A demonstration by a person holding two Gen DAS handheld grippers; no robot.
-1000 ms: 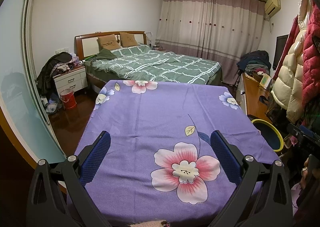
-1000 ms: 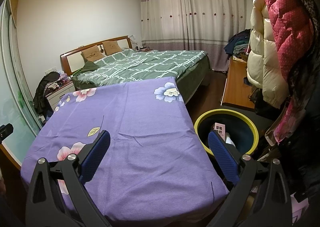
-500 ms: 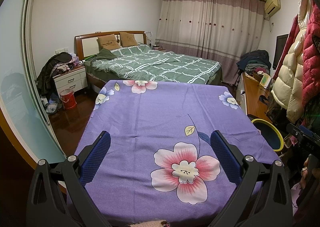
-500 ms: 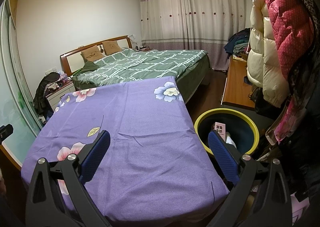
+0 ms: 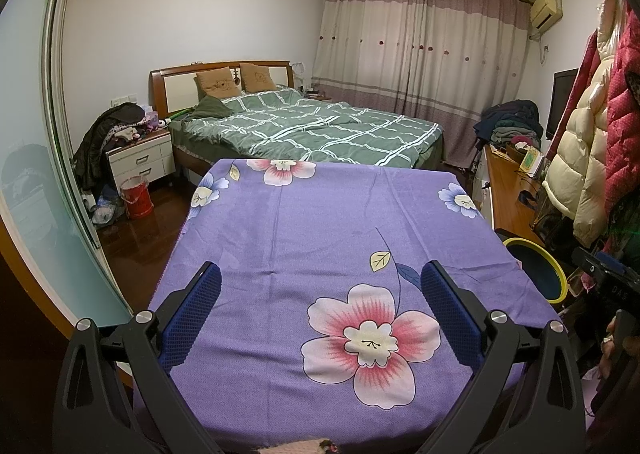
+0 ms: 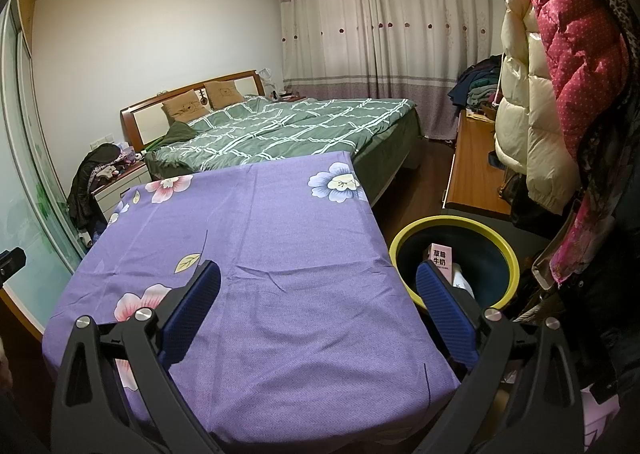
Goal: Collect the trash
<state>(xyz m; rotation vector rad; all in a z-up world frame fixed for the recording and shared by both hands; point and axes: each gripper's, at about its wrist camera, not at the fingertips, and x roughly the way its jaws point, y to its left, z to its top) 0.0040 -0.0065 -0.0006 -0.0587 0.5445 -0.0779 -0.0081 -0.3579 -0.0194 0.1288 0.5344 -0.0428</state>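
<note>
Bin with pink carton sits just behind the right gripper's right finger, both grippers gaping wide, empty, left gripper over purple cloth.

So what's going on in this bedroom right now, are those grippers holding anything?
No. The left gripper and the right gripper are both open and empty above the purple flowered tablecloth, which shows no trash on it. The yellow-rimmed bin beside the table already holds a pink carton and something white. The collecting looks finished, or nearly so.
</note>
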